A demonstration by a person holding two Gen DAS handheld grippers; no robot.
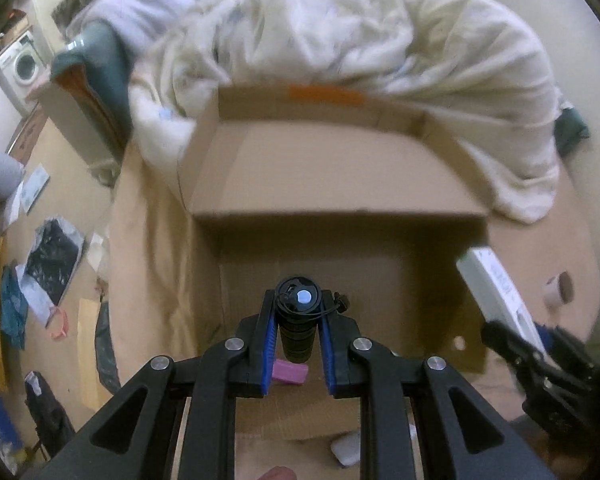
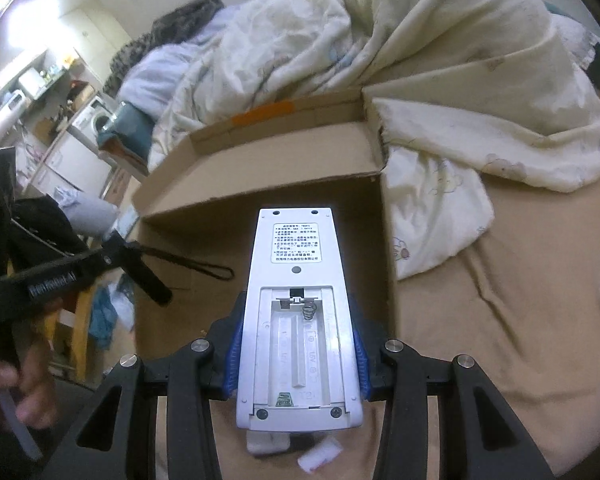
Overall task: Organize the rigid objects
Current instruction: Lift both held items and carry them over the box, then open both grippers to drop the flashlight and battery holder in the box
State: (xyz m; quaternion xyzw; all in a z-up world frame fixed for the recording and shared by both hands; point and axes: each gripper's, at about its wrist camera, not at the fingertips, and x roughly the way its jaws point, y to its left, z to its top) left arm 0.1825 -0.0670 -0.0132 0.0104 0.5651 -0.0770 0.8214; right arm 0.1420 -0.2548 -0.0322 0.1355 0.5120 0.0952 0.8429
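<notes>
My left gripper [image 1: 299,300] is shut on a black flashlight [image 1: 298,332] with a round end button and a thin lanyard, held above the open cardboard box [image 1: 332,176]. A pink item [image 1: 290,372] lies on the box floor under it. My right gripper [image 2: 298,320] is shut on a white remote control [image 2: 294,248], back side up with its battery bay uncovered, over the same box [image 2: 260,160]. In the left wrist view the remote [image 1: 496,280] and right gripper [image 1: 516,344] show at the right. In the right wrist view the left gripper [image 2: 140,264] and the flashlight's lanyard [image 2: 204,270] show at the left.
The box sits on a tan bed sheet [image 2: 500,320]. A crumpled white duvet [image 1: 380,40] is heaped behind it and along its right side. A tape roll [image 1: 558,288] lies on the sheet to the right. Small white pieces [image 2: 320,454] lie near the front. Clutter covers the floor [image 1: 52,264] to the left.
</notes>
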